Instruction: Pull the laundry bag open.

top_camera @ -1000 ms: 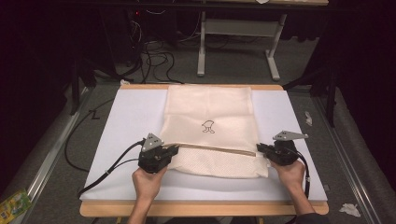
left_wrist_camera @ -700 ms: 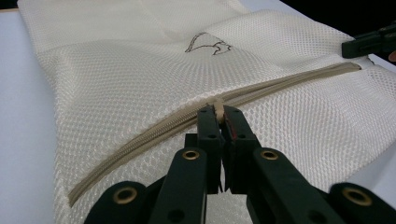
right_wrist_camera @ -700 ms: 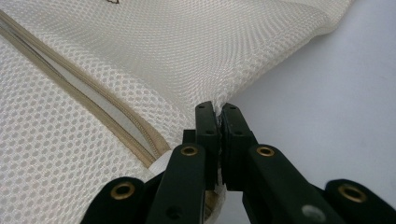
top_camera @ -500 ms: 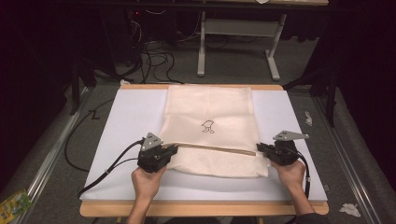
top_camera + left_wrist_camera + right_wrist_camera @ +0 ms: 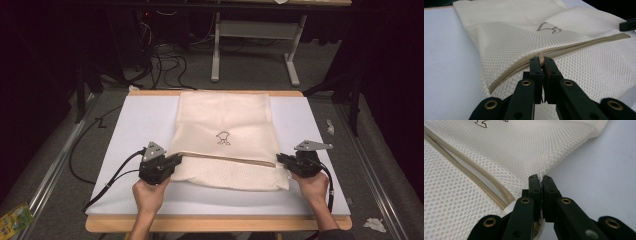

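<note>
While the cream mesh zippered bag (image 5: pixel 227 135) lies flat on the white-topped table (image 5: pixel 130 130), the left hand-held gripper (image 5: pixel 540 60) pinches its beige zipper pull (image 5: pixel 540 56) and the right hand-held gripper (image 5: pixel 540 179) clamps the bag's mesh edge.

Cream honeycomb-mesh bag (image 5: pixel 225 130) with beige zipper (image 5: pixel 564 50) and small dark line drawing (image 5: pixel 223 137), on white board (image 5: pixel 135 125) edged in light wood; both grippers' jaws black, brass-coloured rivets.

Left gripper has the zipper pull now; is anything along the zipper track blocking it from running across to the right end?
Nothing visible does. The zipper runs bare from the left gripper to the right gripper, which pinches the mesh bag at its edge.
</note>
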A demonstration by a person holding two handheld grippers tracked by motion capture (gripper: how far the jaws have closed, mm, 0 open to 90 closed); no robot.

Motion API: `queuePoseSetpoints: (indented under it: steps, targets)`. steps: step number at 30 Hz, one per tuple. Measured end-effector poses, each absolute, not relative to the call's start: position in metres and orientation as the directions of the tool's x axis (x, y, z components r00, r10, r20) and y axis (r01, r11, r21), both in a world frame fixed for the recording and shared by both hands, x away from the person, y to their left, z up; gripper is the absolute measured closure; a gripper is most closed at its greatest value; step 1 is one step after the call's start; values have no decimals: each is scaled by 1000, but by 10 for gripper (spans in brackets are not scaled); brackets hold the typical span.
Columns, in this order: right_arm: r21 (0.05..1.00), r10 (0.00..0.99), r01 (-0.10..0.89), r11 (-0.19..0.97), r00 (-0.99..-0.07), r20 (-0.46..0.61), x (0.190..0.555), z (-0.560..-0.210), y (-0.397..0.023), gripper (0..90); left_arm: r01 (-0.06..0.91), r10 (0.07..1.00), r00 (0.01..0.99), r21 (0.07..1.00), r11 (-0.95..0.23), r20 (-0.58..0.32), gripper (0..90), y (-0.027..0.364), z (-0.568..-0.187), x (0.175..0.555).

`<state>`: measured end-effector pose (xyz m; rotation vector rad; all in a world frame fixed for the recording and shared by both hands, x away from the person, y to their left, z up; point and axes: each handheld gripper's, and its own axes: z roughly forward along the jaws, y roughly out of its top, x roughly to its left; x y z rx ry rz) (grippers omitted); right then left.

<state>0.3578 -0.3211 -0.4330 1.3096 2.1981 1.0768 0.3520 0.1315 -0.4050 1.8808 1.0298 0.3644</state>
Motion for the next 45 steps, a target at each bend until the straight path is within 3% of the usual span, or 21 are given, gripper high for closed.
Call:
queuePoseSetpoints:
  steps: [9, 14, 45]
  targets:
    - [761, 860, 581, 289, -506, 59, 359, -433, -319, 885, 489, 795, 593, 842, -230, -127, 870, 137, -403, 350]
    - [762, 864, 584, 279, -499, 65, 360, -434, -324, 885, 513, 803, 575, 834, -202, -159, 871, 148, -407, 351]
    - [760, 855, 558, 333, -519, 6, 361, -426, -316, 885, 528, 829, 544, 822, -214, -133, 871, 170, -416, 350]
